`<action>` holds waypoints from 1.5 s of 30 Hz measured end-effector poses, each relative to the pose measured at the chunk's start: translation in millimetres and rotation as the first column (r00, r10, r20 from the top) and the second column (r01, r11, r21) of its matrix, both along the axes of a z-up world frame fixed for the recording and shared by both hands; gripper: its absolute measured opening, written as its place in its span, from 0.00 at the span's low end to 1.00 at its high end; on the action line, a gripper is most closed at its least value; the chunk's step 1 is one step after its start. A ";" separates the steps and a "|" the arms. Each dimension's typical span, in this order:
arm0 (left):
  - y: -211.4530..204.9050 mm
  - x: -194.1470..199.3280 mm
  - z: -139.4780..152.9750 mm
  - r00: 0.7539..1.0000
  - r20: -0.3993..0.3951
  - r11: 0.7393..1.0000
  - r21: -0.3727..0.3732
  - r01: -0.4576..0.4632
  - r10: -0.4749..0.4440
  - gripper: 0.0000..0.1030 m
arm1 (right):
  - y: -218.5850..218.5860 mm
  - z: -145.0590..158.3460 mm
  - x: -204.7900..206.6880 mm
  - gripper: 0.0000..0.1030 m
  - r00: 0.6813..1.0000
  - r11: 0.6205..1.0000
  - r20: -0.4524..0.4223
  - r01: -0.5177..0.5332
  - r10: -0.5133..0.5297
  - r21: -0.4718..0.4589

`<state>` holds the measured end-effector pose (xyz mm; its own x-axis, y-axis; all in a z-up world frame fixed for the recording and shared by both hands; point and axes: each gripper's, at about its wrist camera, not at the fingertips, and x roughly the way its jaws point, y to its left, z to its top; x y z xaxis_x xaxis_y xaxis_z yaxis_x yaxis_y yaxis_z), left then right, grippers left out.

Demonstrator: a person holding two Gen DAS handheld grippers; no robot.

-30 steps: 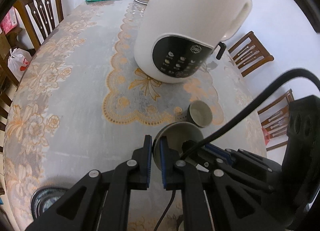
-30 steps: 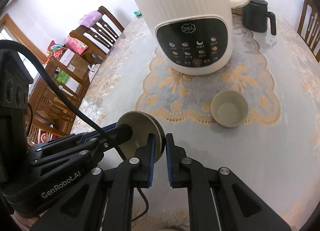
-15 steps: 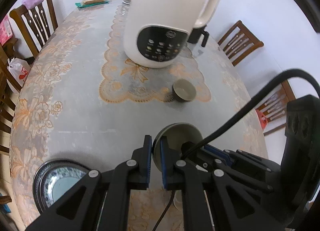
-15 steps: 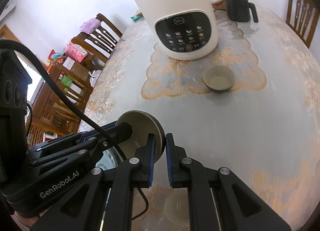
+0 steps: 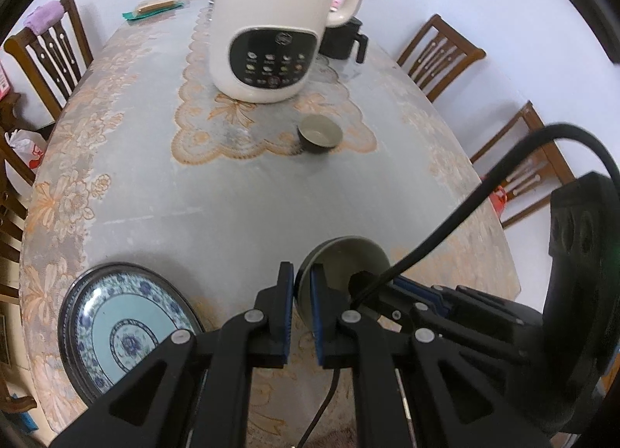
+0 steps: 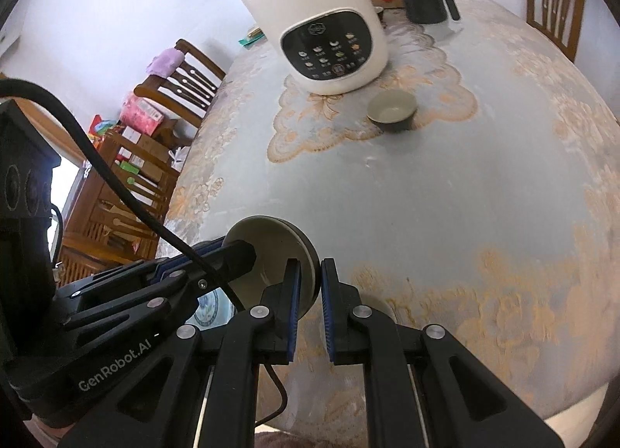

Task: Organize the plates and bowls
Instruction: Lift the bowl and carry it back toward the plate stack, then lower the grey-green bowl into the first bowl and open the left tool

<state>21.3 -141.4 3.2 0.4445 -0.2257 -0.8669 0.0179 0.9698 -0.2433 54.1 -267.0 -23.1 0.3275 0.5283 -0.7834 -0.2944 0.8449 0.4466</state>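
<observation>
Both grippers are shut on the rim of one beige bowl with a dark outside, held above the table's near end. My left gripper [image 5: 301, 304] grips the left side of the held bowl [image 5: 348, 260]. My right gripper [image 6: 310, 304] grips the right side of the held bowl [image 6: 271, 254]. A blue-and-white patterned plate [image 5: 124, 328] lies on the table below and to the left. A second small beige bowl [image 5: 319, 133] stands upright on the lace mat near the appliance; it also shows in the right wrist view [image 6: 392, 110].
A large white kitchen appliance [image 5: 283, 21] with a black control panel stands on the lace mat mid-table, a black jug [image 5: 345, 41] behind it. Wooden chairs [image 5: 441, 52] ring the table. A wooden shelf [image 6: 116, 192] stands left of the table.
Both grippers, still holding the bowl, have pulled back toward the table's near end and risen. The appliance and small bowl now look farther away, and the blue plate has come into view.
</observation>
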 end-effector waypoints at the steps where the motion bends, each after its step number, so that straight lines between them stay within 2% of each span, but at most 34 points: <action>1: -2.4 -2.5 -1.0 1.000 0.002 1.000 -0.003 0.008 -0.008 0.07 | -2.2 -0.9 -1.5 0.13 1.000 1.000 -0.002 0.006 -0.006 -0.001; 13: -25.8 -13.2 -27.5 0.996 -0.047 0.997 -0.026 0.078 -0.079 0.07 | -25.4 -22.4 -18.2 0.13 0.998 0.997 -0.043 0.054 -0.056 -0.048; 17: -29.9 -13.2 -35.8 0.994 -0.063 0.996 -0.033 0.087 -0.089 0.06 | -25.8 -26.7 -19.6 0.13 0.999 0.995 -0.023 0.046 -0.049 -0.090; 35: -31.5 -4.8 -64.2 0.990 -0.112 0.996 -0.017 0.089 -0.090 0.08 | -26.2 -50.2 -14.0 0.13 0.997 0.992 -0.055 0.038 -0.045 -0.121; 40: -27.9 -6.5 -69.2 0.990 -0.112 0.996 -0.038 0.078 -0.082 0.08 | -25.8 -52.1 -12.7 0.13 0.997 0.991 -0.049 0.047 -0.053 -0.129; 45: -24.5 -8.1 -70.7 0.992 -0.099 0.996 -0.064 0.069 -0.075 0.13 | -25.0 -56.4 -13.5 0.13 0.997 0.987 -0.058 0.037 -0.046 -0.154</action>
<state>13.2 -166.0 -67.5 0.3360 -0.3076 -0.8902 0.0598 0.9502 -0.3058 40.7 -292.0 -79.5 0.2956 0.3875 -0.8732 -0.2340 0.9156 0.3271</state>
